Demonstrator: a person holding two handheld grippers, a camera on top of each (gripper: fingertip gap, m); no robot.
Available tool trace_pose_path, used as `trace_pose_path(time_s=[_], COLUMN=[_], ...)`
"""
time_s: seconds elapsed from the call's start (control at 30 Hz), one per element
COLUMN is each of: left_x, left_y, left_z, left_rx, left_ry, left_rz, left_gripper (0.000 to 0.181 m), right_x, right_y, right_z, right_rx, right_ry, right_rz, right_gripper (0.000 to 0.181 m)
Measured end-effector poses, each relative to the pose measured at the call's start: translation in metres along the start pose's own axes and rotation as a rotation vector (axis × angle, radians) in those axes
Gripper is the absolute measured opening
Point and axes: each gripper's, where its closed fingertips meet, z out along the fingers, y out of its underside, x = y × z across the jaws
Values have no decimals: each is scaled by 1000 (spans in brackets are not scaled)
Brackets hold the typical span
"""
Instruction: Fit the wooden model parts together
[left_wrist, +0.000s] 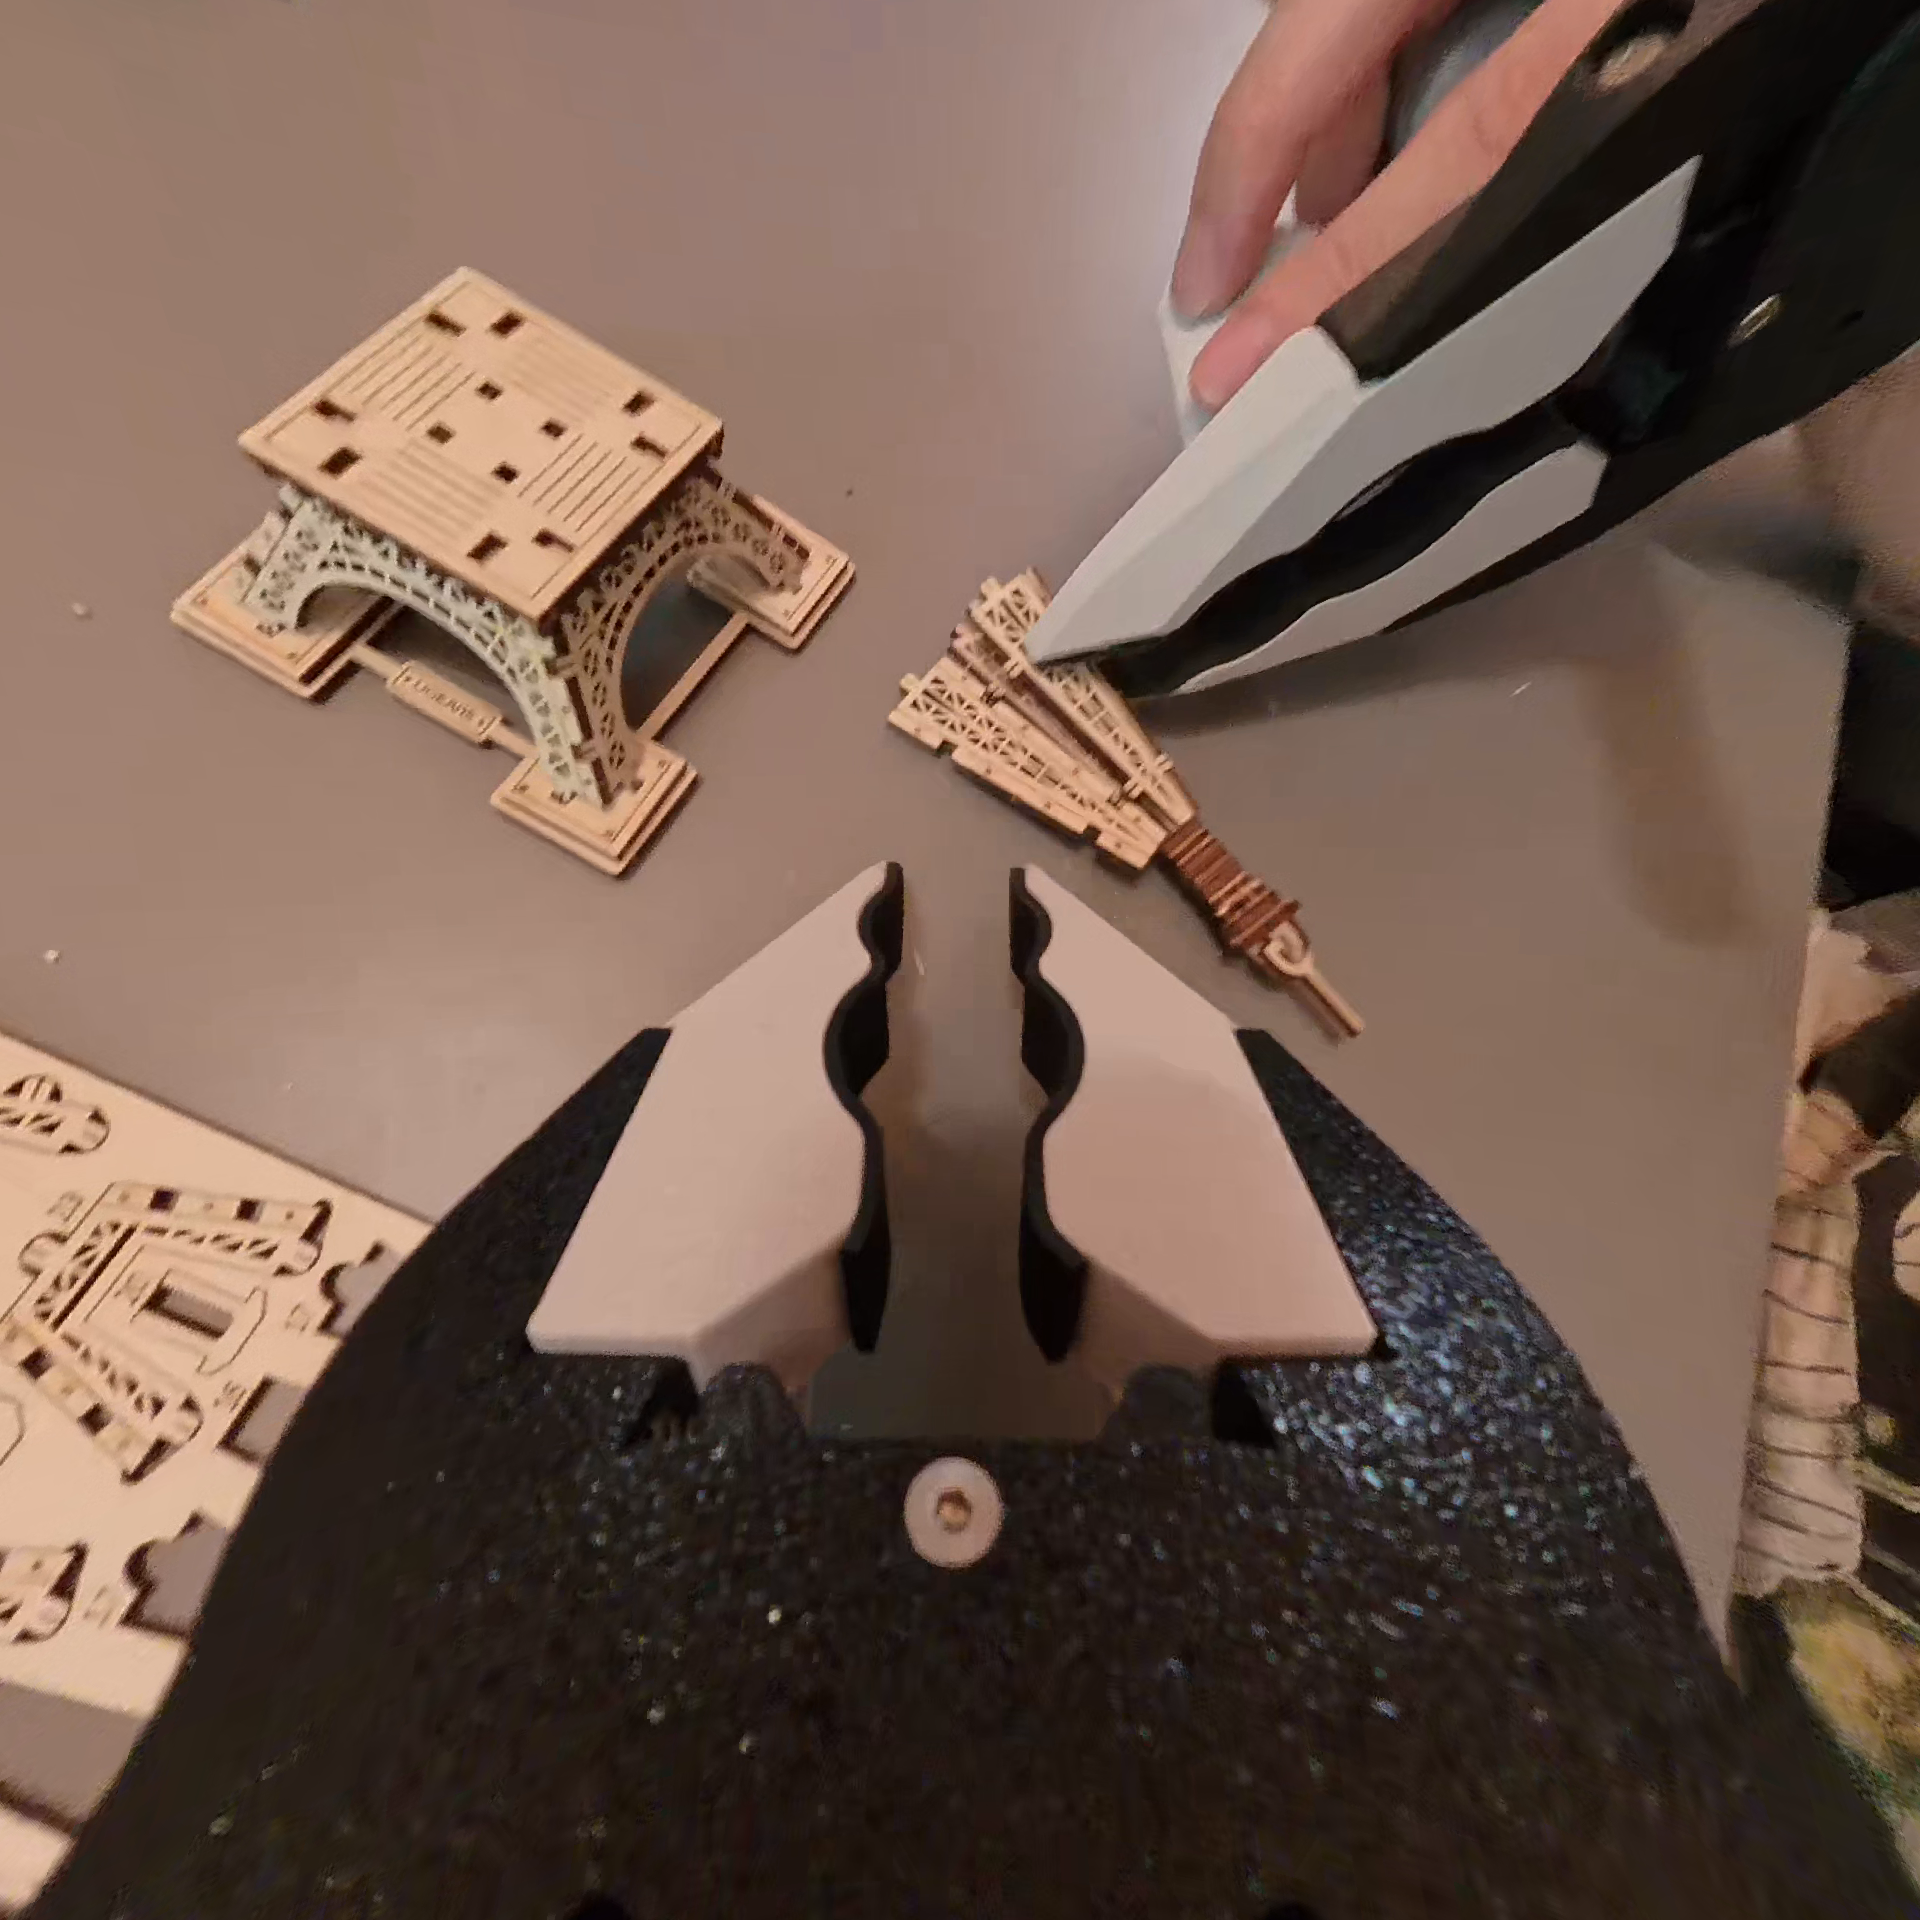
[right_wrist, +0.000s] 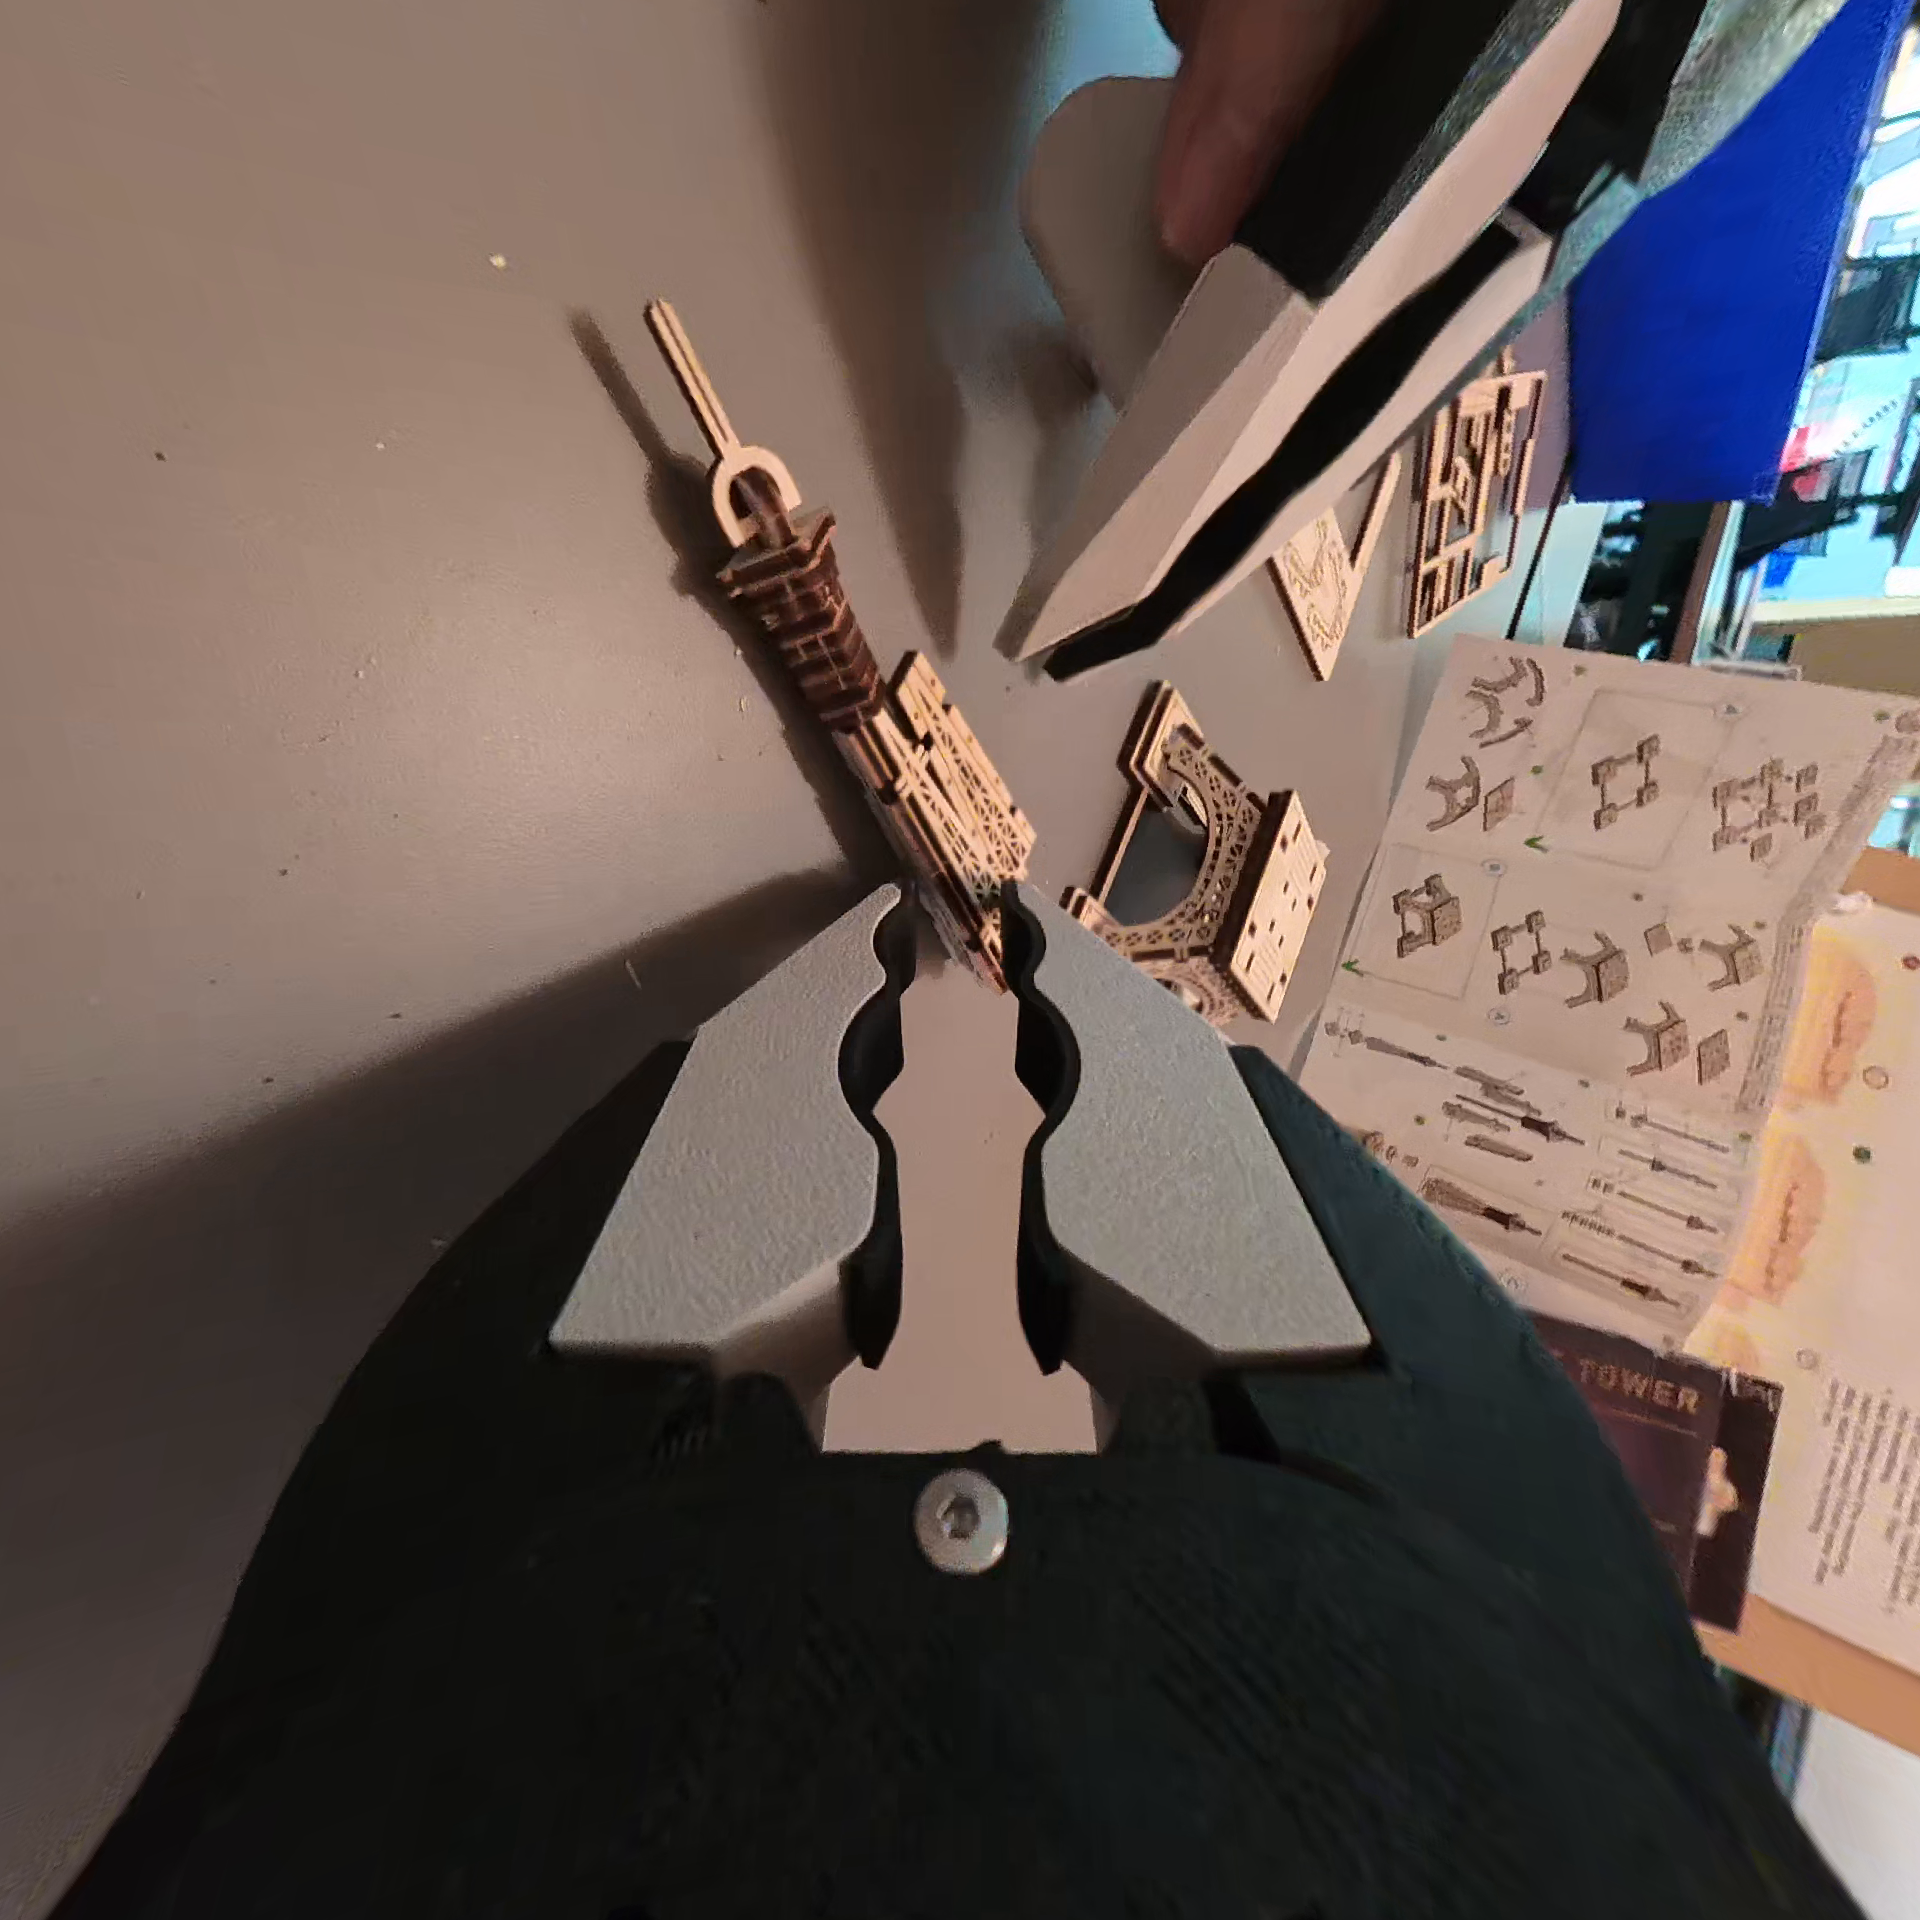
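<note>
Table: a grey-brown table (left_wrist: 727, 156) is carrying everything; small wood crumbs are lying on it.
Room: beyond the table edge, blue shapes and shelving are showing, too blurred to read.
Instruction sheet: a printed instruction sheet (right_wrist: 1621, 997) is lying at the table's far edge, next to a dark booklet.
Punched sheet: a punched sheet (left_wrist: 135, 1299) of wood is lying beside the left gripper.
Tower base: the arched tower base (left_wrist: 499, 561) is standing upright, well apart from the spire.
Spire: the tower spire (right_wrist: 883, 727) is lying flat on the table, its wide lattice end pointing toward the right gripper.
Right gripper: the right gripper (right_wrist: 958, 914) is closing around the spire's wide end; its jaws are apart, touching or nearly touching the wood, not clearly clamped.
Left gripper: the left gripper (left_wrist: 956, 883) is hovering near the spire's thin tip, jaws apart and empty.
Risk: the thin lattice strips are probably fragile, so a hard squeeze could be cracking them; a grip this near the end could be letting the long spire pivot or slip while lifting.
</note>
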Motion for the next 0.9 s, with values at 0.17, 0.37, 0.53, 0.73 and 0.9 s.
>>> trace_pose_path(time_s=[0.17, 0.37, 0.53, 0.73, 0.9], left_x=[-9, 3, 1, -1, -1], left_y=[4, -11, 2, 8, 8], left_z=[-4, -18, -10, -5, -4], left_rx=[-8, 117, 18, -33, -34], left_ry=[-38, 18, -6, -28, -27], left_rz=[8, 122, 236, 258, 249], left_gripper=[15, 0, 0, 0, 0], right_x=[4, 8, 9, 10, 10], right_y=[-10, -18, -31, -32, -33], right_z=[8, 17, 20, 23, 24], right_rx=[12, 10, 63, 76, 100], right_ry=[-73, -195, -273, -316, -317], right_rz=[-103, -153, -115, -39, 29], right_gripper=[13, 13, 12, 12, 14])
